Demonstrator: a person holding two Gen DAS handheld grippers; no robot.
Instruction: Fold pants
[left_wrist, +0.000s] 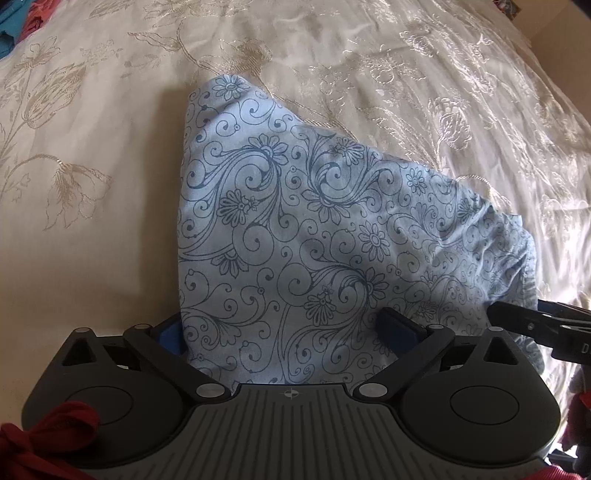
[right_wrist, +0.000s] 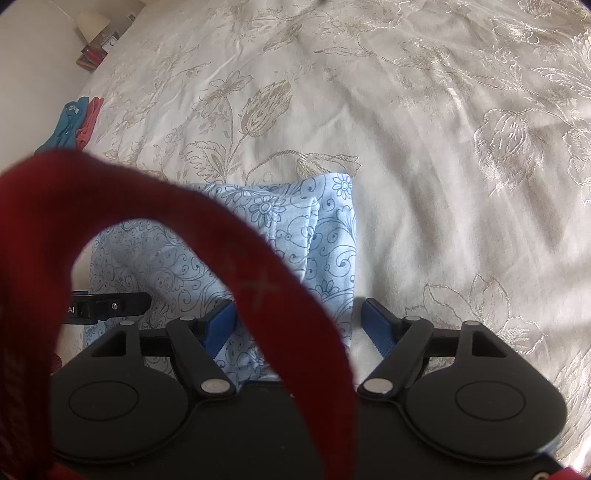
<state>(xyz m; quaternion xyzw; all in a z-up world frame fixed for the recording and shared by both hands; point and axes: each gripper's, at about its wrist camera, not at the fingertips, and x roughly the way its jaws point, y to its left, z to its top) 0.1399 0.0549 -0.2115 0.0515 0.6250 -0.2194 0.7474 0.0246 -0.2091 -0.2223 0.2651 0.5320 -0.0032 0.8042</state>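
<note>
The pants (left_wrist: 303, 229) are light blue with a dark floral print and lie folded in a bundle on the cream bedspread (left_wrist: 92, 240). My left gripper (left_wrist: 284, 328) is open, its blue pads on either side of the near edge of the fabric. In the right wrist view the pants (right_wrist: 325, 236) lie ahead and to the left. My right gripper (right_wrist: 299, 325) is open, astride the bundle's right edge. A red strap (right_wrist: 207, 221) hangs across this view and hides part of the fabric. The other gripper's tip shows in each view (left_wrist: 524, 325) (right_wrist: 110, 304).
The bedspread (right_wrist: 443, 184) with its embroidered flowers stretches away on all sides. Teal and coral clothes (right_wrist: 77, 122) lie at the bed's far left edge, also in the left wrist view (left_wrist: 14, 22). A lamp and books (right_wrist: 94, 40) stand beyond the bed.
</note>
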